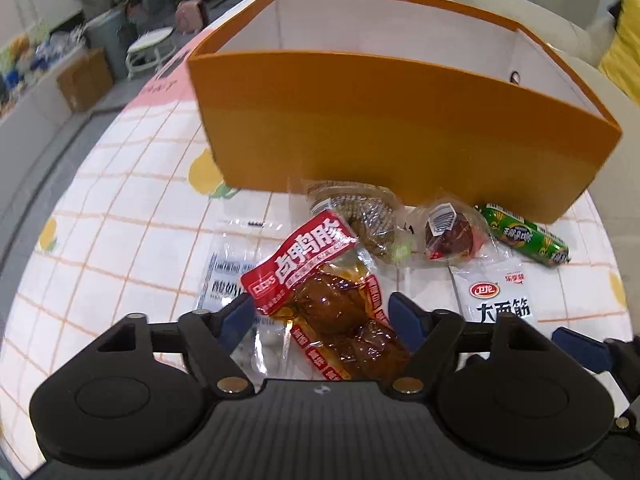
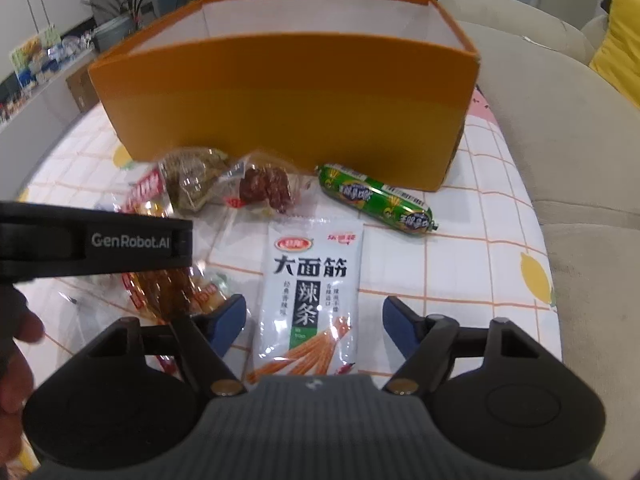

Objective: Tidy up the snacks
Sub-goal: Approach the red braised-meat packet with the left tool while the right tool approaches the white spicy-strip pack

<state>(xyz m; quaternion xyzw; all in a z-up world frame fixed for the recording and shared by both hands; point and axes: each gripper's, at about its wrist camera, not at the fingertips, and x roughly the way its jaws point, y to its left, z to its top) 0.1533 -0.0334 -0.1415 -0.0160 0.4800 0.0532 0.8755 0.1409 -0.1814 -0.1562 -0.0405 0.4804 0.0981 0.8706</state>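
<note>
An orange box (image 1: 400, 128) (image 2: 280, 120) with a white inside stands open at the back of the table. Several snacks lie in front of it. My left gripper (image 1: 322, 312) is open low over a red-labelled pack of brown braised meat (image 1: 320, 292), which lies between its blue fingers. My right gripper (image 2: 314, 318) is open around a white spicy-strip pack (image 2: 312, 280) (image 1: 500, 300), with gaps on both sides. A green sausage (image 2: 376, 200) (image 1: 524, 236) lies to the right, near the box. A dark red wrapped snack (image 2: 266, 188) and a brownish clear pack (image 2: 192, 180) lie against the box front.
A checked tablecloth with lemon prints (image 1: 120, 220) covers the table, whose edge curves away at left. A clear white pack (image 1: 228, 272) lies under the red one. A beige sofa (image 2: 560, 120) runs along the right. The left gripper's body (image 2: 96, 240) and a hand (image 2: 16, 360) fill the right wrist view's left side.
</note>
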